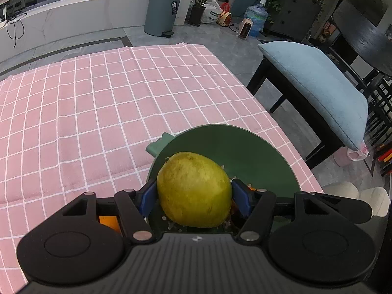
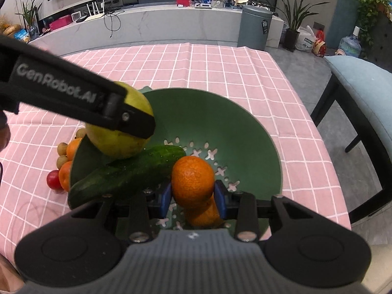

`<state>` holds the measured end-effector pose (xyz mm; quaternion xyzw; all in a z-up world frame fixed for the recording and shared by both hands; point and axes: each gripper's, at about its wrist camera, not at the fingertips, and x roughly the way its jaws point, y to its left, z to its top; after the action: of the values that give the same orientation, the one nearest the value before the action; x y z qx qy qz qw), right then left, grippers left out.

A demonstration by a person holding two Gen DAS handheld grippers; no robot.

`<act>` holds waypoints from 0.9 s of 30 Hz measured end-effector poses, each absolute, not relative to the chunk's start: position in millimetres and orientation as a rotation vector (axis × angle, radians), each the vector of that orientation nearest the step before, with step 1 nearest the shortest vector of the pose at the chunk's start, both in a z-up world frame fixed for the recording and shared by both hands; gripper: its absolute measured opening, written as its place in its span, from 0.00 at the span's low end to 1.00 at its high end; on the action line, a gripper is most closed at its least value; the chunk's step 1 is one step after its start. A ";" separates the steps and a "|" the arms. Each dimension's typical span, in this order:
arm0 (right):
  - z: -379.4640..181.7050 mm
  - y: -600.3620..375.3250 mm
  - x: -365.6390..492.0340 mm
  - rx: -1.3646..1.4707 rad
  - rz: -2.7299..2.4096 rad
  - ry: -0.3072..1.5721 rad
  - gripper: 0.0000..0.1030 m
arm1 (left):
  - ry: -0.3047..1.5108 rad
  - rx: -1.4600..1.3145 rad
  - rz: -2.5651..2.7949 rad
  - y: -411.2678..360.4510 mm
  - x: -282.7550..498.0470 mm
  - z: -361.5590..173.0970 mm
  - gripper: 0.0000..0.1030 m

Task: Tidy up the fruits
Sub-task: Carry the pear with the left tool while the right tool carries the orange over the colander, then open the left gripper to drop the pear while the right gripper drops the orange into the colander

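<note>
My left gripper [image 1: 194, 192] is shut on a yellow-green pear [image 1: 194, 189] and holds it over the left rim of the green colander bowl [image 1: 245, 147]. The right wrist view shows the same pear [image 2: 115, 142] under the left gripper's black finger, above a cucumber [image 2: 125, 174] lying across the bowl [image 2: 245, 132]. My right gripper [image 2: 193, 193] is shut on an orange tangerine [image 2: 192, 180] inside the bowl. Another orange fruit [image 2: 204, 214] lies below it.
On the pink checked tablecloth [image 2: 220, 68], left of the bowl, lie tangerines [image 2: 64, 175], a red tomato [image 2: 54, 179] and small brown fruits [image 2: 61, 148]. A blue cushioned bench [image 1: 318, 85] stands right of the table. A grey bin [image 1: 161, 12] stands beyond.
</note>
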<state>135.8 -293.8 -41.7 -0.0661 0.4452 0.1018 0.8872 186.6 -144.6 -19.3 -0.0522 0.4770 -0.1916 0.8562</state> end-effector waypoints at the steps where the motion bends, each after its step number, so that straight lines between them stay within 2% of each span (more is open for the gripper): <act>1: -42.1 -292.8 137.0 -0.139 0.217 0.924 0.33 | 1.004 -0.108 -0.404 -146.0 188.0 -19.9 0.72; 11: -44.5 -287.7 143.7 -0.173 0.251 0.927 0.34 | 1.021 -0.131 -0.395 -142.7 191.2 -25.5 0.74; 14: -44.6 -288.1 140.6 -0.180 0.249 0.933 0.38 | 1.022 -0.124 -0.399 -140.9 187.6 -24.9 0.77; 15: -43.9 -288.1 139.5 -0.182 0.244 0.932 0.41 | 1.014 -0.119 -0.402 -140.8 186.2 -23.4 0.77; 20: -36.1 -291.7 133.5 -0.178 0.227 0.920 0.43 | 0.980 -0.110 -0.434 -135.5 174.8 -9.8 0.77; 27: -11.9 -283.2 109.3 -0.139 0.201 0.851 0.43 | 0.926 -0.118 -0.422 -110.3 151.1 9.5 0.77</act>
<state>109.3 -283.2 -11.9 -0.0671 0.4116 0.0970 0.9037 151.1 -110.3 9.5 -0.0565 0.4430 -0.2019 0.8717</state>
